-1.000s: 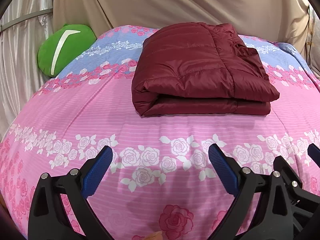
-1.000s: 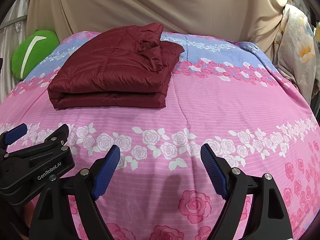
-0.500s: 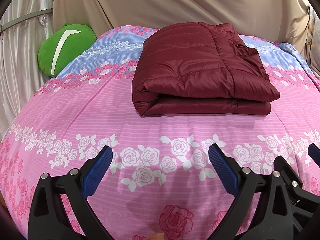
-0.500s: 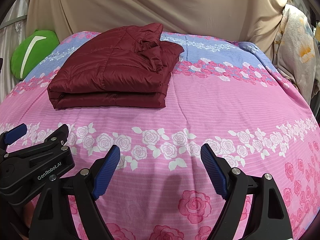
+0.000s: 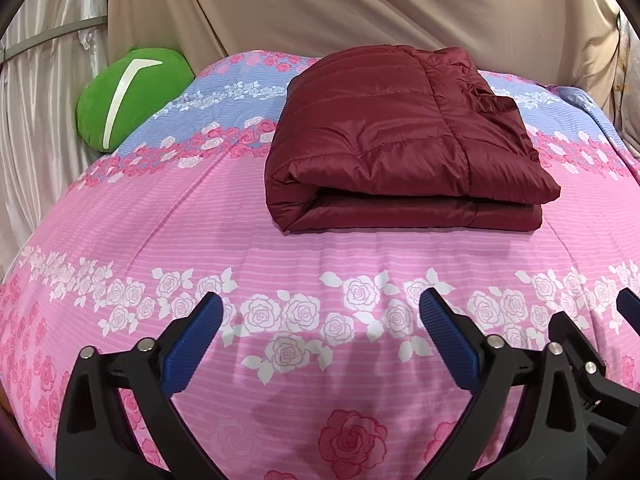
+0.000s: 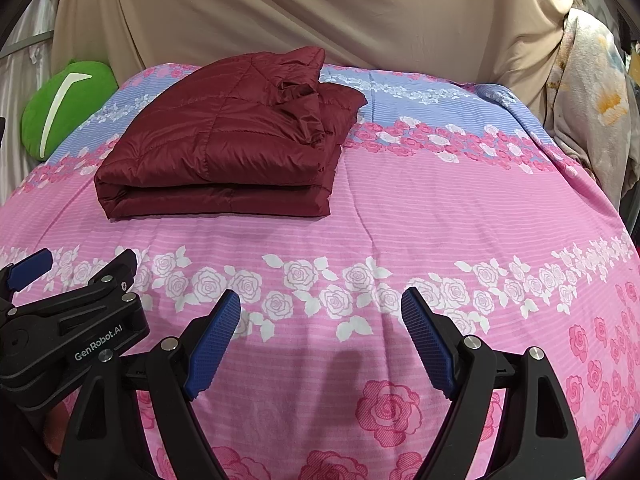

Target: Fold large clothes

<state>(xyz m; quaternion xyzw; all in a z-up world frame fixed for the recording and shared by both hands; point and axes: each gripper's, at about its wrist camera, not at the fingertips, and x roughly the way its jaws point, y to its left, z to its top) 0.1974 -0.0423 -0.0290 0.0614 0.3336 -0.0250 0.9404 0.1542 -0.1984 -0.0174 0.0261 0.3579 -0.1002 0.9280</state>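
Note:
A dark red quilted jacket (image 5: 400, 148) lies folded into a thick rectangle on the pink rose-print bed cover (image 5: 200, 220); in the right wrist view the jacket (image 6: 224, 144) sits at the left of the bed. My left gripper (image 5: 320, 312) hangs open over the near part of the bed, well short of the jacket, with nothing between its blue pads. My right gripper (image 6: 320, 308) is open too, empty, over the white rose band. The left gripper's black body (image 6: 72, 320) shows beside it at the lower left.
A green cushion (image 5: 132, 96) leans at the bed's far left edge. Beige drapes (image 5: 360, 8) hang behind the bed. A pale floral cloth (image 6: 592, 96) hangs at the right side. The bed cover (image 6: 440, 208) lies bare to the right of the jacket.

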